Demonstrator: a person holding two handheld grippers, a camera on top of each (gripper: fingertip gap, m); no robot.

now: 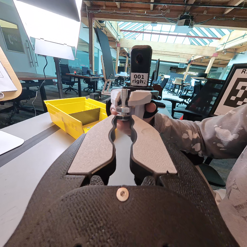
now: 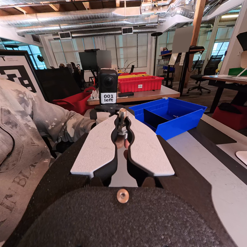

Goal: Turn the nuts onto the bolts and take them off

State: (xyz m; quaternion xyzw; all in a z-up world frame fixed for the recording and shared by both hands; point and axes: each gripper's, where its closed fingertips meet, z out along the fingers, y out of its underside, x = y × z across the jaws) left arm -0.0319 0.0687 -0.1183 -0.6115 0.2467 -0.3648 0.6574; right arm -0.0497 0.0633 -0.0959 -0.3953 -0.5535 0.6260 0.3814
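Note:
A steel bolt (image 1: 123,98) stands upright in the air between my two grippers, threaded end up. A hex nut (image 1: 123,109) sits low on its thread, with a washer (image 1: 122,114) under it. My left gripper (image 1: 123,117) is closed around the bolt's head below the washer. My right gripper (image 1: 123,98) faces me and is shut on the threaded shank above the nut. In the right wrist view, my right gripper (image 2: 122,121) pinches the shank of the bolt (image 2: 123,113), and the nut (image 2: 121,129) lies just beyond its tips.
A yellow bin (image 1: 56,105) with a black divider stands on the grey table at the left, with a loose nut (image 1: 88,128) in its front. A blue bin (image 2: 187,120) stands at the right with a bolt (image 2: 175,116) inside. A person's sleeve (image 1: 193,133) reaches in from the right. Less than 4 cm separates the two grippers' tips.

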